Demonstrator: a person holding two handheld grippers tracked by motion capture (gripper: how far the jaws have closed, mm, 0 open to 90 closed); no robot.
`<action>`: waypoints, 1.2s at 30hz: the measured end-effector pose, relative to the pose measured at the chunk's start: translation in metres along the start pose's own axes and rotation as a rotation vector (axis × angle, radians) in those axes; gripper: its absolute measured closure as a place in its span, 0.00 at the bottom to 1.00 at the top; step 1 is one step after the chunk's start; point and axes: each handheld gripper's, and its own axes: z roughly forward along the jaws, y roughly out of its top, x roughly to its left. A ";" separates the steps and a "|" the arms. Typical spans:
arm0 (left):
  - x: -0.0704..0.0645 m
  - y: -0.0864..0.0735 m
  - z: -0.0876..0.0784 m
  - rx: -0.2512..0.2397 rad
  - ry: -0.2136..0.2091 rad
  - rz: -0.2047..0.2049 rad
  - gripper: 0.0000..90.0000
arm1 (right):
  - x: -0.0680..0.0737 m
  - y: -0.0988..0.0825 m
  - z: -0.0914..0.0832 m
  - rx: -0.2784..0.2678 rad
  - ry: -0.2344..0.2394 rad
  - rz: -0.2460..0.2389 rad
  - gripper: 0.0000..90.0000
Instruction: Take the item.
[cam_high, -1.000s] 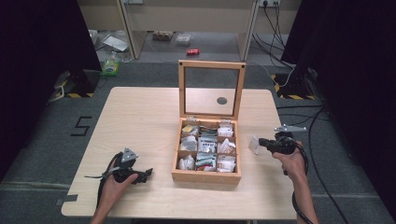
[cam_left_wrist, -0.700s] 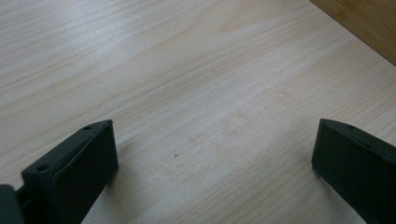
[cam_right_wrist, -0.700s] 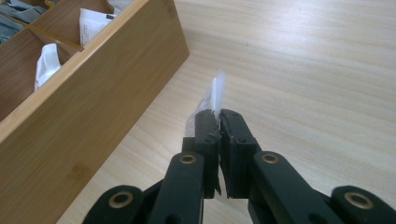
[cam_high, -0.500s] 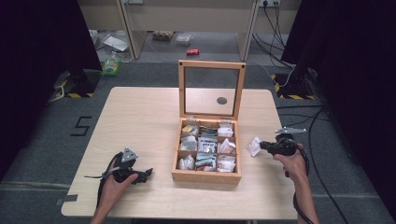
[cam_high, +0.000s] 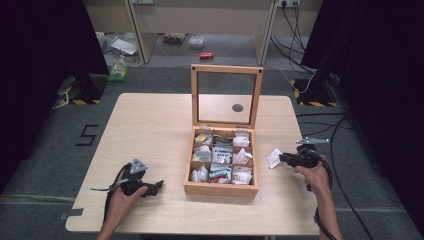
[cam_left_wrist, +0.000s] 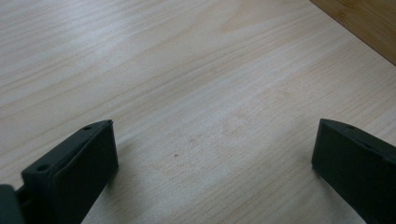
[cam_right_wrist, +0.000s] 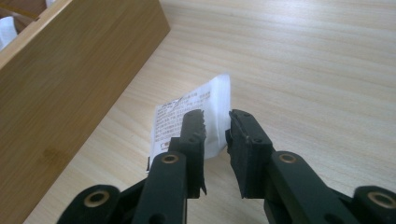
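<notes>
Now the right gripper stands low over the table, just right of the wooden box. Its jaws have just been opening and now show a narrow gap. The white packet lies flat on the table under and just beyond the fingertips, no longer pinched as far as I can tell. The left gripper rests on bare table with its jaws spread wide and nothing between them.

The risk I see is that the light packet may cling to a toothed pad and lift or slide when the gripper draws away. A sideways drag of the fingertips could also push it against the box wall and crumple it.
</notes>
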 end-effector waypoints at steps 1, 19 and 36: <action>0.000 0.000 0.000 0.000 0.000 0.000 0.00 | 0.000 0.000 0.000 0.001 -0.004 -0.003 0.82; 0.000 0.000 0.000 0.000 0.000 0.000 0.00 | 0.005 0.011 -0.009 -0.082 -0.029 0.034 0.53; 0.000 0.000 0.000 0.000 0.000 -0.001 0.00 | 0.023 0.026 -0.014 -0.142 -0.005 0.049 0.37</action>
